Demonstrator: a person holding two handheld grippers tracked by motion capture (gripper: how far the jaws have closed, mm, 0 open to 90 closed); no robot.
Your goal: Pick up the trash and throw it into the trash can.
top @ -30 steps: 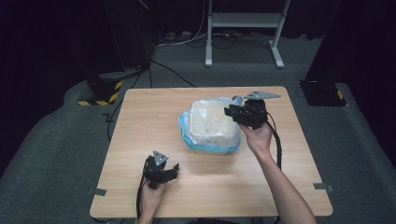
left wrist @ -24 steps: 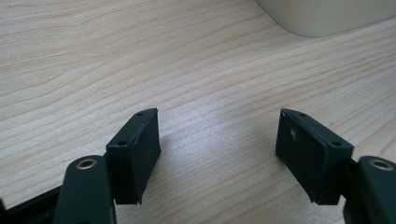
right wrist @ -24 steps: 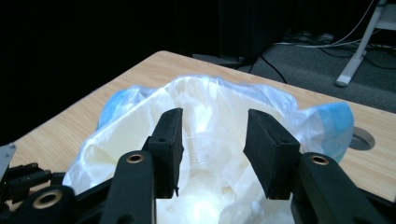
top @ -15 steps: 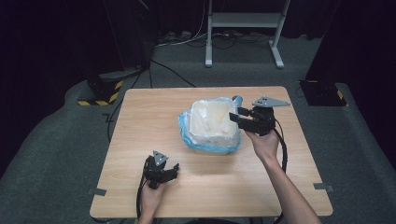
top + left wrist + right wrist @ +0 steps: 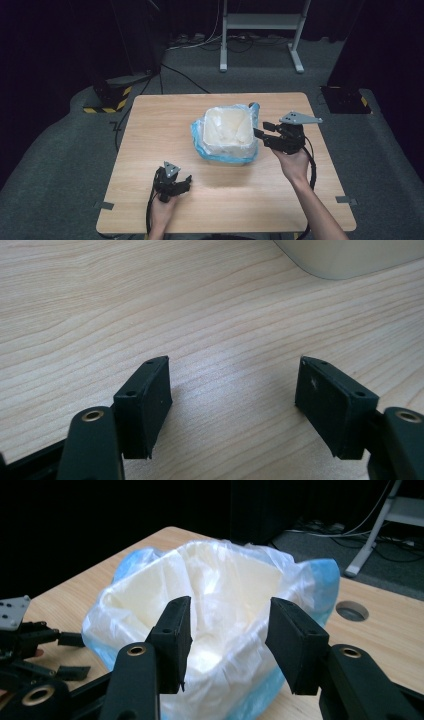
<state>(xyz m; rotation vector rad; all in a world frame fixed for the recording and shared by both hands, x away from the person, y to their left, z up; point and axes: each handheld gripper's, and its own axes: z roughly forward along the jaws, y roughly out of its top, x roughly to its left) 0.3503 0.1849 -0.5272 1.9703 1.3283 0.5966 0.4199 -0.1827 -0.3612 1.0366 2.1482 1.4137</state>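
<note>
A white square bin (image 5: 227, 131) lined with a clear and blue plastic bag (image 5: 200, 137) stands in the middle of the wooden table (image 5: 155, 125). My right gripper (image 5: 260, 131) hovers just right of the bin's rim, open and pointing at it. In the right gripper view its jaws (image 5: 227, 625) frame the bag-lined bin (image 5: 225, 585) with nothing between them. My left gripper (image 5: 187, 183) rests low at the front left of the table, open. In the left gripper view (image 5: 232, 375) its jaws are spread over bare wood, with the bin's base (image 5: 350, 257) ahead.
A round cable hole (image 5: 352, 611) sits in the tabletop beyond the bin. A white metal stand (image 5: 260, 30) and loose cables lie on the grey floor behind the table. A yellow-black striped block (image 5: 107, 100) is on the floor at the left.
My right gripper has drawn back from over the bin's rim, to the right and toward the person. The left gripper has stayed where it was.
</note>
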